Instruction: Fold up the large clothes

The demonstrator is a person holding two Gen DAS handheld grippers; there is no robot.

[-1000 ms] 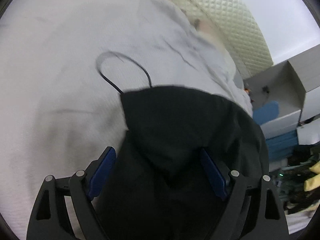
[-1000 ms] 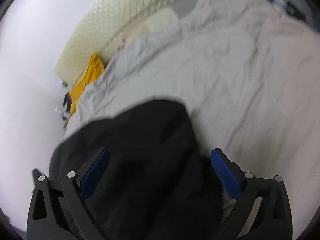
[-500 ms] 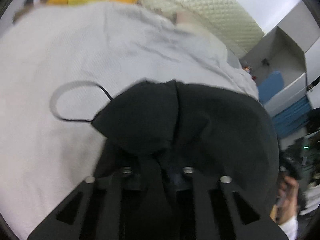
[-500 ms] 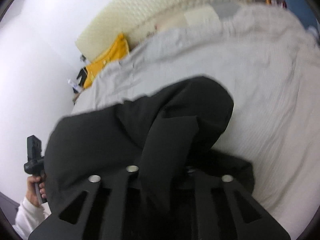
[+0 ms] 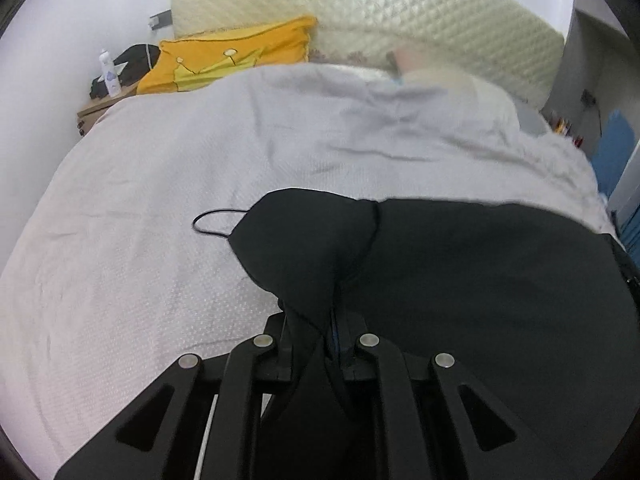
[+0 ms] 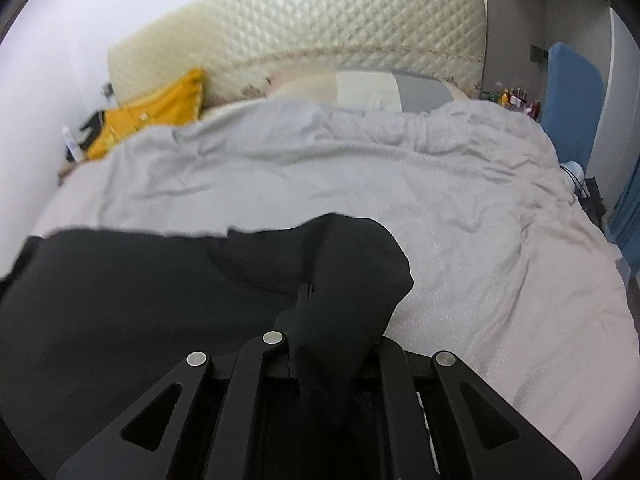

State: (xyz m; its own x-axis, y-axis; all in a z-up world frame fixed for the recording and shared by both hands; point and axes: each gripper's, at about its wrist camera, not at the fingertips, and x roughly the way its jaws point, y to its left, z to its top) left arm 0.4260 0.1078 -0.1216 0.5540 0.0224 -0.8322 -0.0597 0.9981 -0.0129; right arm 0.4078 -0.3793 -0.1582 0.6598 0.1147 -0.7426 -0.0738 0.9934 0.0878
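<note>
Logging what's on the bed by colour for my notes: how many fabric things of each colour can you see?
Black: 1, garment
Yellow: 1, pillow
Pale grey: 1, bedspread
Total: 3

garment [image 5: 480,280]: matt black cloth | bedspread [image 5: 140,240]: pale textured cloth
</note>
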